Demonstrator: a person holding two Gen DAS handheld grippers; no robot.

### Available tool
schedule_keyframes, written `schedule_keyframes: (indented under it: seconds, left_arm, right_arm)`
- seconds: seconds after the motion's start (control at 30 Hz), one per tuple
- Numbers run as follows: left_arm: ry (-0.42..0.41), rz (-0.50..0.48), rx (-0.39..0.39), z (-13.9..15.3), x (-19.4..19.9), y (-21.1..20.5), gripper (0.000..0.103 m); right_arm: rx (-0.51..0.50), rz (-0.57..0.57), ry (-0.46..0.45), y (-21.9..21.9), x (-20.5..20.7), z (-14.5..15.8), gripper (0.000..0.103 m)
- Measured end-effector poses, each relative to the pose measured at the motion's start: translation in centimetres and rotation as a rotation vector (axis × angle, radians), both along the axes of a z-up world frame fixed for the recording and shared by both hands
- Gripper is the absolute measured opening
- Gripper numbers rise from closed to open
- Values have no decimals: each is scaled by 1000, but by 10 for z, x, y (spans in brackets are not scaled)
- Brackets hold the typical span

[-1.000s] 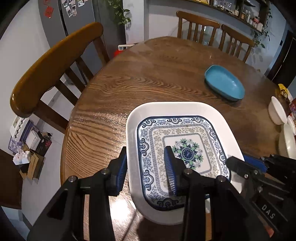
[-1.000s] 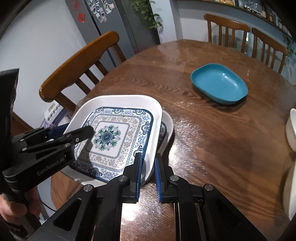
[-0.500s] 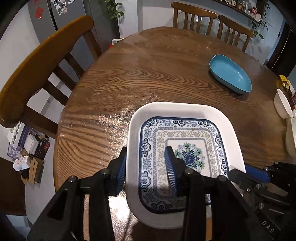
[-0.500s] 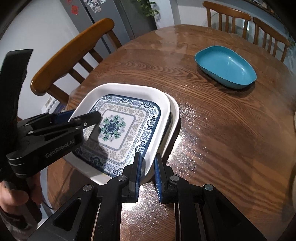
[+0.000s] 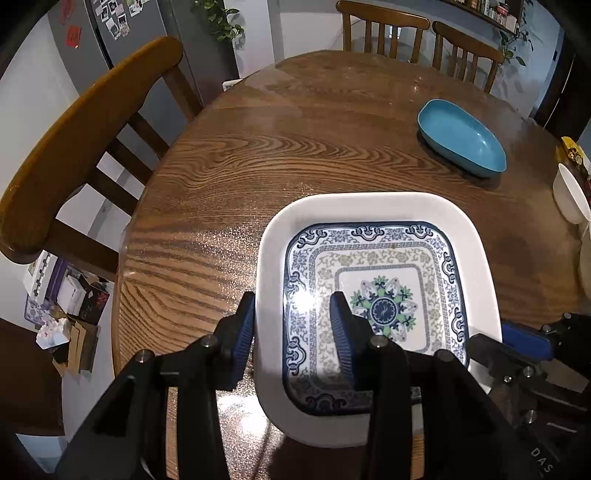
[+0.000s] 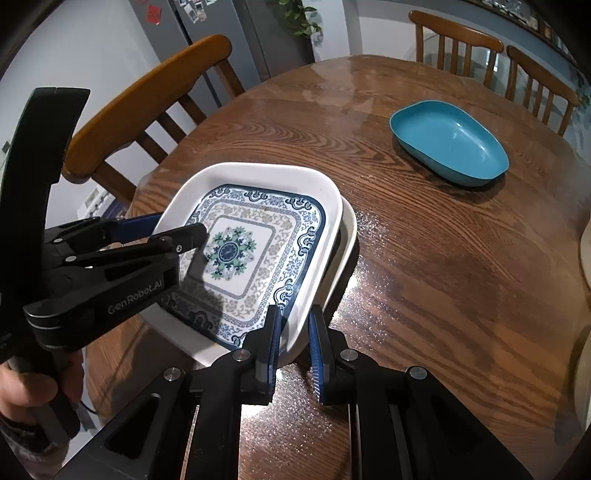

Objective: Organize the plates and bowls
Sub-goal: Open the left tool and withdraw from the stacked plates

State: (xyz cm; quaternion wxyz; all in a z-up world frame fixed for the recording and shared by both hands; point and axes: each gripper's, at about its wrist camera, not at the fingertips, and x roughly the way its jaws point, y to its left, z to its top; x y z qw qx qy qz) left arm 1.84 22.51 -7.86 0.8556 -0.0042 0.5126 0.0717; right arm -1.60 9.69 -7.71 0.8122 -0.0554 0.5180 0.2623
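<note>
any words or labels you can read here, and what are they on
"GenRobot.AI": on the side of the left gripper, seen from the right wrist.
"DAS": on the body of the right gripper, at the left-wrist view's lower right corner; it may be cut off.
Papers and red sign on the fridge: too small to read.
Boxes on the floor: print blurred, unreadable.
</note>
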Motion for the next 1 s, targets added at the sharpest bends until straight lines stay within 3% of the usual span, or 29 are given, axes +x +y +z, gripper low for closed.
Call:
schedule_keyframes:
  seconds: [0.17,0.4,0.53,0.7,0.8,0.87,0.97,1.0]
  left_arm:
    - [-5,0,10,2,-2,-5,39]
    - [-23,8,13,9,-10,-11,51]
    - [-39,8,9,16,-17,-18,63]
    - [-69,-2,9,29,-27,-31,69]
    - [-88,-4,7,38,-33,-40,83]
    - [-104,-11,7,44,-38,-49,83]
    - [-119,-25,3,51,-42,-62,87]
    - [-123,-29,2,52,-43,-65,89]
  right_arm:
    - [0,-9,-22,-4,-2,5,17]
    - [27,-10,-70,-10,-8,20,17]
    - [47,-15,-84,-17,-14,26,17]
    - [46,-18,-115,-32,-25,35,17]
    - [48,-21,-129,-42,-30,40,18]
    - [51,-27,-136,-50,-33,43,18]
    - [53,-43,-149,-65,-36,49,26]
    - [53,-51,-156,-69,-37,50,35]
